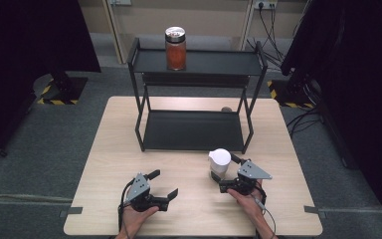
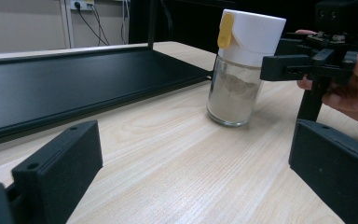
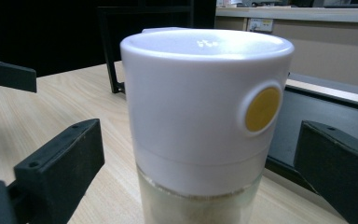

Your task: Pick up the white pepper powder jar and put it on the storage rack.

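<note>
A glass jar (image 1: 220, 164) with a white lid, a yellow spot on the lid and pale powder inside stands upright on the wooden table (image 1: 109, 149), just in front of the black rack. My right gripper (image 1: 226, 173) is open around it; in the right gripper view the jar (image 3: 205, 116) stands between the two jaws with a small gap on each side. My left gripper (image 1: 163, 184) rests open with nothing in it at the near left of the table. Its view looks across at the jar (image 2: 235, 88) and the right gripper (image 2: 307, 60) beside the lid.
A black two-tier rack (image 1: 194, 130) takes up the middle of the table. A jar with red contents and a metal lid (image 1: 175, 49) stands on its top shelf (image 1: 214, 62). Bare wood lies between the two grippers.
</note>
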